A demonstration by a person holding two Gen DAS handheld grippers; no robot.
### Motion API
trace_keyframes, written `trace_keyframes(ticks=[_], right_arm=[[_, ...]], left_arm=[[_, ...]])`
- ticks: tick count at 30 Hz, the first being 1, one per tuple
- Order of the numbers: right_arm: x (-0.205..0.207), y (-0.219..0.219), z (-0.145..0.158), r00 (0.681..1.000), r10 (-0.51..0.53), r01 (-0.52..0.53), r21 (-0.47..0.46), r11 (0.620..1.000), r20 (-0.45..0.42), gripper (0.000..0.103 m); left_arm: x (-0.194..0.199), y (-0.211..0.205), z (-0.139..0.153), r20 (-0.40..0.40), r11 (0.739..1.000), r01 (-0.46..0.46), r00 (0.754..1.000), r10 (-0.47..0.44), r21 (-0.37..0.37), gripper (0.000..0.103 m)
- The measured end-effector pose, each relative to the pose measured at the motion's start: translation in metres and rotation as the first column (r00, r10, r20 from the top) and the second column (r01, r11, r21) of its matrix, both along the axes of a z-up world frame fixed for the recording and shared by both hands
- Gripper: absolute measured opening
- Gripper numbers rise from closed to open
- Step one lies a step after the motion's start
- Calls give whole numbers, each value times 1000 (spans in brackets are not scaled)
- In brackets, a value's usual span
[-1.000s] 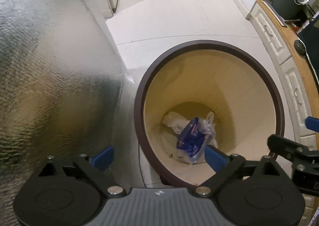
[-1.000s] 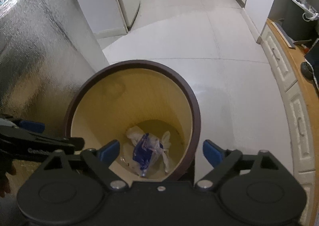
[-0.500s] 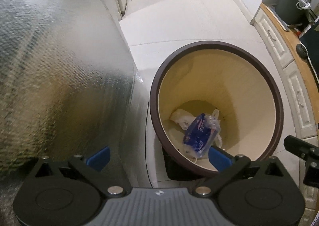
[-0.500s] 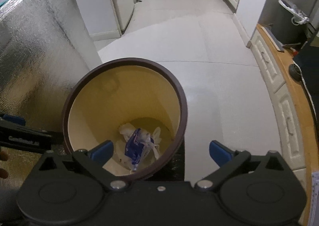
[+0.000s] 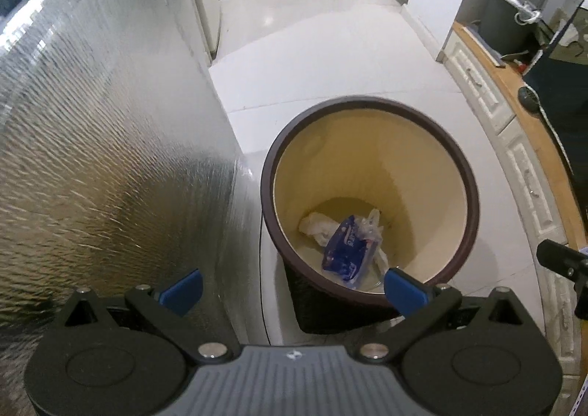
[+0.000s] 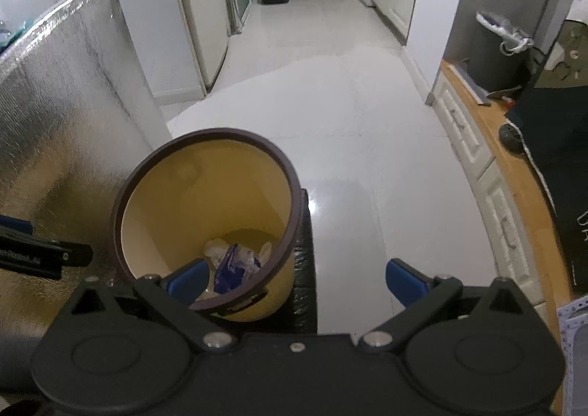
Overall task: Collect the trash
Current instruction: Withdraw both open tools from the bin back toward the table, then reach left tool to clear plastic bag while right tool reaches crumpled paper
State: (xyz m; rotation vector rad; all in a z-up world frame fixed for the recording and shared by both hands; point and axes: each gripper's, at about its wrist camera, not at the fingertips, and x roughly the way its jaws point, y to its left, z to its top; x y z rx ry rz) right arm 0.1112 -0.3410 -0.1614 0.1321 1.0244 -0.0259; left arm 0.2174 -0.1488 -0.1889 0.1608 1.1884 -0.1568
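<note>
Both pairs of tongs hang spread wide with nothing between them: the left tongs (image 5: 292, 287) and the right tongs (image 6: 296, 280), whose jaws have just been opening the last bit further and hold nothing. Against a second ago we sit higher and further back from the bin (image 5: 371, 103); it fills less of each frame now and has slid toward the lower middle, and more of the hallway shows at the top. We judge that the drop is done and we are pulling away to look for the next piece.

The trash lies at the bottom of the bin: a blue wrapper (image 5: 345, 247) on top, with crumpled white paper (image 5: 316, 226) just beside it toward the left.

Around us, a silver foil panel (image 5: 103, 129) fills the left of the left view, close against the bin. White floor (image 6: 330, 92) runs up the middle, bare of litter as far as we see. Along the right edge of the right view runs a desk (image 6: 488, 129) with white drawers (image 6: 466, 136) under it. That foil panel and the bin rim crowd the left tongs most.
</note>
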Motion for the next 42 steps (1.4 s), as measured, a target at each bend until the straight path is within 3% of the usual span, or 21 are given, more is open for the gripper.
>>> trace_keyframes(ticks=[7, 14, 20, 26, 33, 42], right_arm=[[-24, -16, 28, 995, -48, 48, 5, 999, 90, 103], [-44, -27, 64, 973, -85, 85, 10, 996, 216, 103], [-55, -27, 94, 941, -99, 100, 12, 995, 325, 103], [-57, -6, 123, 891, -76, 70, 30, 997, 447, 103], [-41, 30, 149, 813, -67, 14, 95, 995, 578, 103], [-3, 99, 174, 784, -24, -76, 134, 988, 620, 103]], left_arm=[[-20, -2, 41, 111, 999, 47, 993, -44, -26, 103], [-40, 0, 100, 246, 991, 122, 964, -103, -64, 103], [-58, 12, 157, 402, 977, 178, 908, -119, -113, 103], [-71, 37, 205, 534, 977, 187, 839, -105, -102, 103], [-69, 96, 240, 643, 993, 99, 765, -32, -68, 103], [-47, 195, 249, 662, 989, -95, 735, 146, -113, 103]])
